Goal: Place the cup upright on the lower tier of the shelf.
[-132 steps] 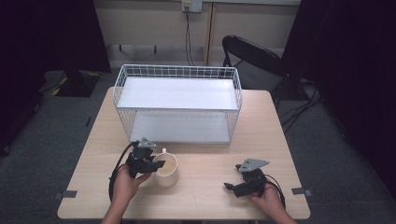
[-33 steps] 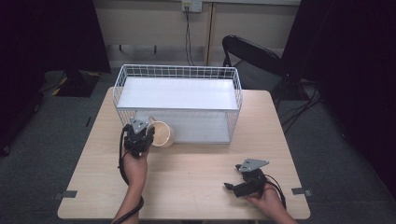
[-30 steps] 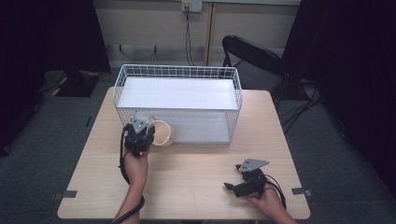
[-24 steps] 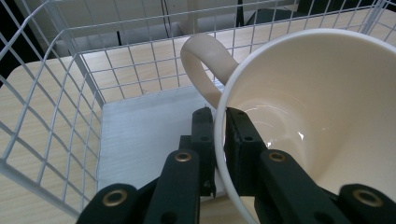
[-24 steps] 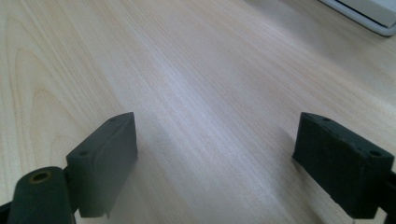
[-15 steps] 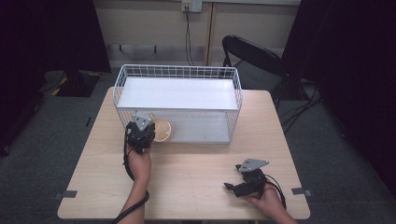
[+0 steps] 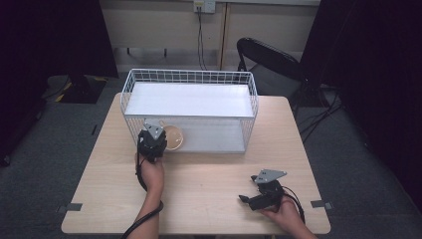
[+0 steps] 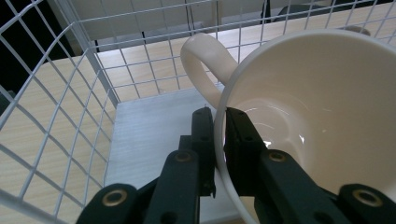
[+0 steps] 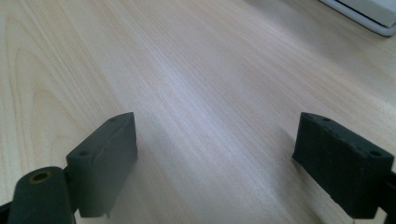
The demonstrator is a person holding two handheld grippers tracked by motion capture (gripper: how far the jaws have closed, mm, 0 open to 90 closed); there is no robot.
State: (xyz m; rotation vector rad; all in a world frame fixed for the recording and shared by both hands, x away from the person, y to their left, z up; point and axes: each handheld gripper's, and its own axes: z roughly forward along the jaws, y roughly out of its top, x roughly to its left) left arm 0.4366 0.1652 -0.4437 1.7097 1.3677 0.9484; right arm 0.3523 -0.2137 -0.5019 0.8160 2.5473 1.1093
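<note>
A cream mug [image 7: 173, 138] is held tipped at the left end of the lower level of the white wire rack [image 7: 189, 80]. My left gripper [image 7: 153, 141] is shut on the mug's rim [image 8: 219, 140] just beside the handle [image 8: 203, 65], one jaw inside the mug and one outside. The mug sits inside the wire walls above the white lower shelf [image 8: 154, 135]. At the table's front right, my right gripper [image 7: 251, 199] rests low over the bare wood [image 9: 196, 93], its jaws wide apart with nothing between them.
The rack has a white upper shelf [image 7: 191, 99] above the lower one, and its wire side [image 8: 51, 107] is close on the left of the mug. A black folding chair [image 7: 271, 62] stands behind the table. Bare tabletop [image 7: 199, 189] lies between my hands.
My left gripper has carried the mug from the table's front left up and forward into the rack's lower level. The right gripper has stayed put.
</note>
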